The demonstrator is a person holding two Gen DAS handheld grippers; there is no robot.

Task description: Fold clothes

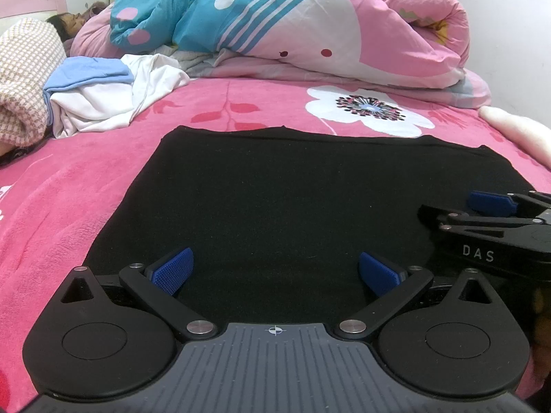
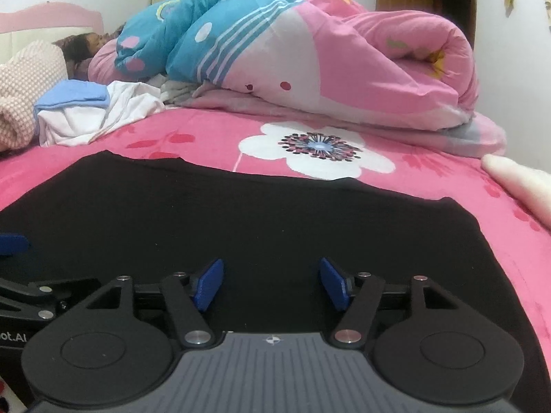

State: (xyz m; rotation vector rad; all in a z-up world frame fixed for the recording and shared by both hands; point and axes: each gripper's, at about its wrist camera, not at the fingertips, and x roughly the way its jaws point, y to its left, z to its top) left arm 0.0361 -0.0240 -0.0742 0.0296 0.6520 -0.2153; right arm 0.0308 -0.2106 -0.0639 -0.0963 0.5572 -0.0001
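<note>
A pink floral bedsheet covers the bed, with bare sheet running from the far edge of the black garment up to a rolled pink-and-blue quilt and a white clothes pile at the back left. The garment lies flat in a rectangle, its right edge near the bed's side. Both the left gripper and right gripper hover over its near edge, the 2 jaw pairs spread with nothing between them.

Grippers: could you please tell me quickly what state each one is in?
Left hand-held gripper: open, holding nothing.
Right hand-held gripper: open, holding nothing.
</note>
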